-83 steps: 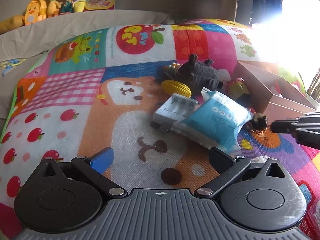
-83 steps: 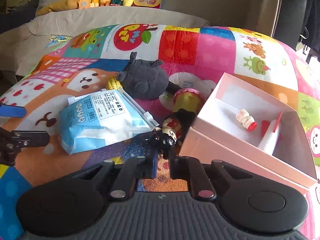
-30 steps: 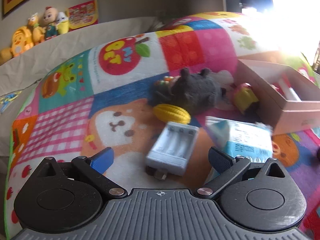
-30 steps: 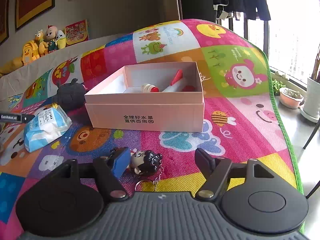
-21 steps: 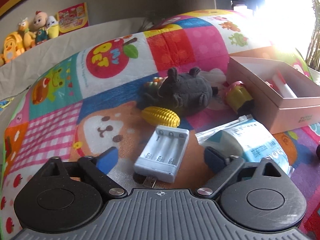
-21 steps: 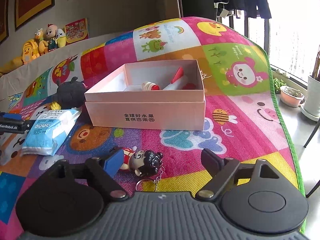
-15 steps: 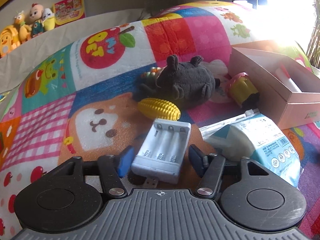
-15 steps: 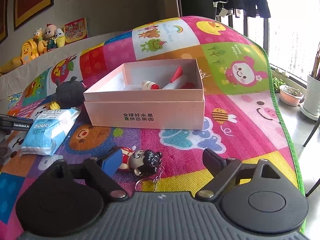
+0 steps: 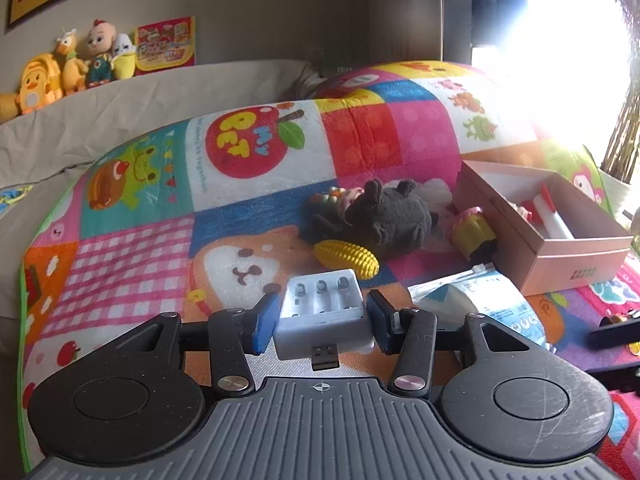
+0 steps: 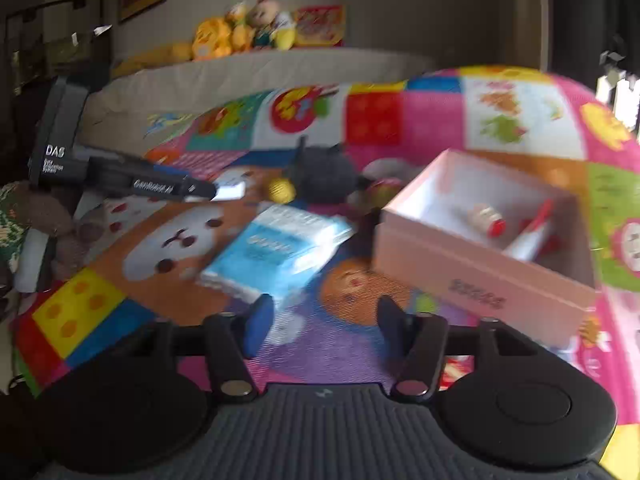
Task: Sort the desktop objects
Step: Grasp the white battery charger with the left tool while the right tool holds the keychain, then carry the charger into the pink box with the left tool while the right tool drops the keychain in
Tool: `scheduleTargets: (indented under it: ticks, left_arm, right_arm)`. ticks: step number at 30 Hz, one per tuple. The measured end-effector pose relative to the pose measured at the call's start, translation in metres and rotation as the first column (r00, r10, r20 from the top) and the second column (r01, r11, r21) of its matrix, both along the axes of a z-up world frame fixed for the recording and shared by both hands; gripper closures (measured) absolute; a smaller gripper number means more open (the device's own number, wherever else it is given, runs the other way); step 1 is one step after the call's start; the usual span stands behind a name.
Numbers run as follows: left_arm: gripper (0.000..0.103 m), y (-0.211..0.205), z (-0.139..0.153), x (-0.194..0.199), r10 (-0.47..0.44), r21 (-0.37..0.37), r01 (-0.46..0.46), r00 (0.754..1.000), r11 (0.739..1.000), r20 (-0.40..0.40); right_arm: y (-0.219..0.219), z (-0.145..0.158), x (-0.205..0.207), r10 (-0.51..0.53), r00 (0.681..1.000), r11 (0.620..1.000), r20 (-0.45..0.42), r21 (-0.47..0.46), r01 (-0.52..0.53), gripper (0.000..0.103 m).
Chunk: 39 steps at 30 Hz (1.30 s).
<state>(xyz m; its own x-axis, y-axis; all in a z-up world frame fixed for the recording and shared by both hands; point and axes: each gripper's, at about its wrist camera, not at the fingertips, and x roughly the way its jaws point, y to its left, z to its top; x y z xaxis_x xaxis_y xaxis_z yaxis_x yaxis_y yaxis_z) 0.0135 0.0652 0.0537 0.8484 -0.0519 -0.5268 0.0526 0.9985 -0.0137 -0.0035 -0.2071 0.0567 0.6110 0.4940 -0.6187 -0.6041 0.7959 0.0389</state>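
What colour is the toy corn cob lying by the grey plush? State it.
Yellow. The corn cob shows best in the left wrist view, beside the grey plush.

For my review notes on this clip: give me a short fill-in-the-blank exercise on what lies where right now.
1. The left gripper is clamped on the white battery ____.
2. The yellow toy corn lies in front of the dark ____ toy.
3. The pink box stands ____, with no lid.

Missing words: charger; plush; open

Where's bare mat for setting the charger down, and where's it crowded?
Free: the pink checked patch left of the bear face. Crowded: yellow corn toy, grey plush, blue wipes pack and pink box cluster right of the battery charger.
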Motion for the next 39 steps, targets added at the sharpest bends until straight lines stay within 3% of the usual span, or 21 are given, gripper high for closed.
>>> scheduleTargets:
  ticks: [2,5,8,11,13,15,17,20,25,28,31,33,35,36,39]
  left_arm:
    - [0.05,0.003,0.005,-0.009,-0.01,-0.017,0.01,1.0,1.0,0.021]
    - [0.05,0.004,0.013,-0.019,-0.019,-0.034,0.021,0.999,0.999,0.047]
    - [0.055,0.007,0.02,-0.027,-0.024,-0.048,0.027,0.998,0.998,0.064]
    - [0.055,0.006,0.019,-0.036,-0.044,-0.06,0.048,0.997,0.997,0.062]
    - [0.055,0.001,0.013,-0.041,-0.065,-0.041,0.066,0.997,0.997,0.043]
    - [0.053,-0.003,0.005,-0.048,-0.078,-0.016,0.078,0.997,0.997,0.025]
    - [0.038,-0.004,-0.002,-0.057,-0.08,-0.012,0.08,0.997,0.997,0.003]
    - [0.026,-0.005,-0.012,-0.072,-0.05,-0.007,0.05,0.999,0.999,-0.023]
    - [0.009,-0.005,-0.028,-0.1,0.01,0.063,-0.003,0.994,0.998,-0.111]
    - [0.009,-0.002,-0.038,-0.107,0.017,0.059,-0.007,0.986,0.998,-0.165]
    - [0.007,-0.006,-0.044,-0.104,-0.021,-0.017,0.018,0.978,1.0,-0.21]
    - [0.007,-0.014,-0.04,-0.101,-0.121,-0.119,0.097,0.971,0.988,-0.208]
    - [0.007,-0.025,-0.036,-0.098,-0.259,-0.254,0.207,0.947,0.945,-0.19]
    - [0.007,-0.034,-0.034,-0.097,-0.315,-0.287,0.257,0.932,0.923,-0.179]
    - [0.007,-0.058,-0.027,-0.101,-0.396,-0.228,0.36,0.907,0.905,-0.142]
  right_arm:
    - [0.027,-0.007,0.014,0.05,0.996,0.999,-0.077,-0.008,-0.051,0.067]
    - [0.069,-0.017,0.042,0.061,0.992,0.998,-0.11,-0.026,-0.064,0.07]
    - [0.101,-0.023,0.071,0.026,0.997,0.999,-0.069,-0.04,-0.029,0.07]
    - [0.11,-0.025,0.093,-0.022,0.996,0.999,-0.089,-0.026,0.019,0.07]
    - [0.097,-0.018,0.089,-0.021,0.997,1.0,-0.076,0.009,0.021,0.07]
    - [0.078,-0.007,0.075,-0.026,0.999,0.999,-0.034,0.023,0.027,0.061]
    - [0.048,0.005,0.055,-0.059,0.998,0.998,0.023,0.038,0.059,0.044]
    - [0.005,0.013,0.031,-0.134,0.988,0.991,0.074,0.041,0.131,0.027]
    - [-0.047,0.0,-0.006,-0.223,0.963,0.972,0.149,-0.04,0.231,0.016]
    - [-0.075,-0.008,-0.016,-0.308,0.944,0.95,0.121,-0.012,0.312,0.012]
    - [-0.098,-0.014,-0.018,-0.408,0.909,0.913,0.085,0.054,0.404,0.007]
    - [-0.107,-0.018,-0.017,-0.462,0.885,0.886,0.063,0.086,0.456,0.006]
    - [-0.112,-0.023,-0.015,-0.49,0.871,0.869,0.037,0.105,0.484,0.005]
    - [-0.113,-0.025,-0.013,-0.494,0.869,0.865,0.028,0.11,0.489,0.005]
    - [-0.112,-0.031,-0.012,-0.505,0.863,0.859,0.011,0.102,0.501,0.003]
